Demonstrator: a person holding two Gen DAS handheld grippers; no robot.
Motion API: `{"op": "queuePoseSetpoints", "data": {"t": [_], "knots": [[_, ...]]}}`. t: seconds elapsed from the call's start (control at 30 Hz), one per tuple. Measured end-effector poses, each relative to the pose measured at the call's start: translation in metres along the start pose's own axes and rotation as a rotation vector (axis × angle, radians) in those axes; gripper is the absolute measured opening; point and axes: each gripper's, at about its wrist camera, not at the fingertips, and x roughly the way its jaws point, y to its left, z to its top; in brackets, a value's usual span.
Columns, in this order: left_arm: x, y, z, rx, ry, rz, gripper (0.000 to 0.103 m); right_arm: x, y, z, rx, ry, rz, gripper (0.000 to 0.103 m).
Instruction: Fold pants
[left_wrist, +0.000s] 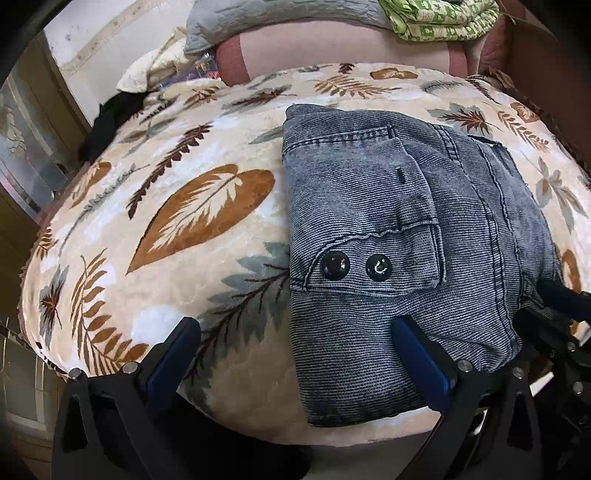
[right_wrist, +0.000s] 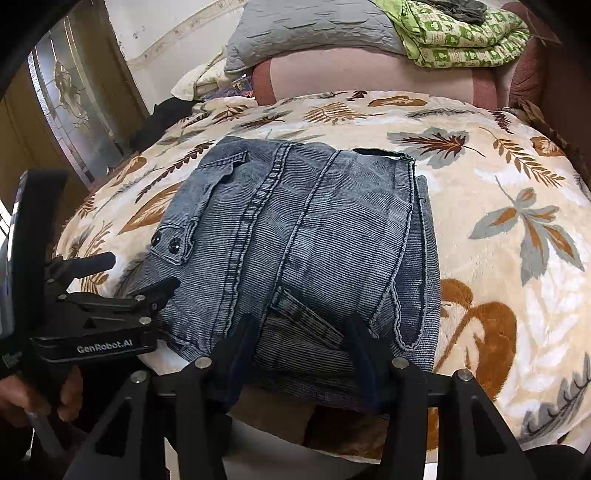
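Fingers of the left gripper (left_wrist: 295, 354) stand spread at the near left edge of the folded pants (left_wrist: 399, 236), one over the leaf-print blanket (left_wrist: 184, 206) on the bed, one on the denim, gripping nothing. To the right, the right gripper (right_wrist: 301, 343) straddles the near hem, half spread, pinching nothing I can see. Pulling away carelessly could snag that hem and spring the stacked layers open.

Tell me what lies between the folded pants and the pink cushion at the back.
Only bare leaf-print blanket lies between the folded pants and the pink cushion, clearest in the right wrist view.
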Motion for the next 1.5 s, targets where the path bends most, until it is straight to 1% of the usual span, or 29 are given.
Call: {"op": "queuePoseSetpoints", "data": {"t": [0.07, 0.13, 0.2, 0.23, 0.27, 0.33, 0.4, 0.43, 0.5, 0.57, 0.6, 0.63, 0.7, 0.77, 0.83, 0.87, 0.93, 1.03, 1.07, 1.17, 1.3, 1.4, 1.5], "knots": [[-0.005, 0.005, 0.005, 0.001, 0.017, -0.021, 0.103, -0.005, -0.001, 0.000, 0.006, -0.019, 0.001, 0.055], [-0.016, 0.013, 0.011, 0.000, -0.019, 0.009, 0.103, -0.014, -0.005, 0.001, 0.023, -0.055, 0.007, 0.057], [-0.028, 0.020, 0.015, -0.005, -0.070, 0.037, 0.103, -0.022, -0.009, 0.000, 0.037, -0.099, -0.017, 0.061], [-0.030, 0.023, 0.017, -0.006, -0.077, 0.045, 0.103, -0.023, -0.012, 0.000, 0.044, -0.104, -0.033, 0.062], [-0.030, 0.025, 0.018, -0.003, -0.068, 0.055, 0.103, -0.022, -0.013, 0.001, 0.050, -0.096, -0.037, 0.062], [-0.019, 0.027, 0.018, 0.021, -0.023, 0.100, 0.103, -0.015, -0.015, -0.001, 0.060, -0.066, -0.044, 0.062], [-0.004, 0.028, 0.011, 0.041, 0.018, 0.124, 0.103, -0.008, -0.011, -0.003, 0.034, -0.037, -0.069, 0.062], [0.000, 0.028, 0.008, 0.041, 0.026, 0.121, 0.103, -0.005, -0.008, -0.004, 0.016, -0.028, -0.087, 0.062], [0.001, 0.027, 0.004, 0.035, 0.008, 0.121, 0.103, -0.005, -0.005, -0.005, 0.000, -0.029, -0.100, 0.062], [-0.001, 0.025, 0.006, 0.064, 0.015, 0.128, 0.103, -0.006, -0.008, -0.004, 0.020, -0.018, -0.083, 0.062], [-0.002, 0.022, 0.009, 0.093, 0.022, 0.133, 0.103, -0.006, -0.011, -0.003, 0.038, -0.015, -0.068, 0.062], [-0.004, 0.022, 0.013, 0.101, 0.019, 0.133, 0.103, -0.008, -0.014, -0.001, 0.056, -0.013, -0.054, 0.062], [-0.013, 0.026, 0.025, 0.089, -0.014, 0.115, 0.103, -0.011, -0.018, 0.008, 0.072, -0.029, -0.042, 0.062], [-0.018, 0.031, 0.041, 0.074, -0.037, 0.104, 0.103, -0.014, -0.019, 0.019, 0.067, -0.056, -0.057, 0.062], [-0.017, 0.033, 0.062, 0.064, -0.053, 0.120, 0.103, -0.014, -0.023, 0.032, 0.078, -0.068, -0.052, 0.062], [-0.016, 0.034, 0.070, 0.061, -0.062, 0.123, 0.103, -0.013, -0.025, 0.038, 0.095, -0.079, -0.033, 0.062], [-0.005, 0.031, 0.091, 0.051, -0.058, 0.137, 0.103, -0.009, -0.027, 0.047, 0.119, -0.090, 0.005, 0.062], [0.014, 0.027, 0.116, 0.014, -0.032, 0.107, 0.103, 0.006, -0.021, 0.053, 0.104, -0.079, 0.028, 0.062], [0.022, 0.024, 0.123, 0.012, -0.023, 0.110, 0.103, 0.010, -0.019, 0.051, 0.097, -0.072, 0.029, 0.062], [0.040, 0.009, 0.131, 0.049, -0.018, 0.128, 0.103, 0.024, -0.016, 0.047, 0.075, -0.030, 0.031, 0.062], [0.062, -0.008, 0.132, 0.110, 0.006, 0.170, 0.103, 0.029, -0.018, 0.044, 0.081, -0.033, 0.040, 0.062], [0.071, -0.005, 0.131, 0.104, 0.009, 0.149, 0.103, 0.030, -0.018, 0.043, 0.076, -0.038, 0.042, 0.062], [0.081, 0.002, 0.133, 0.096, 0.046, 0.094, 0.103, 0.031, -0.018, 0.043, 0.067, -0.041, 0.037, 0.062]]}}
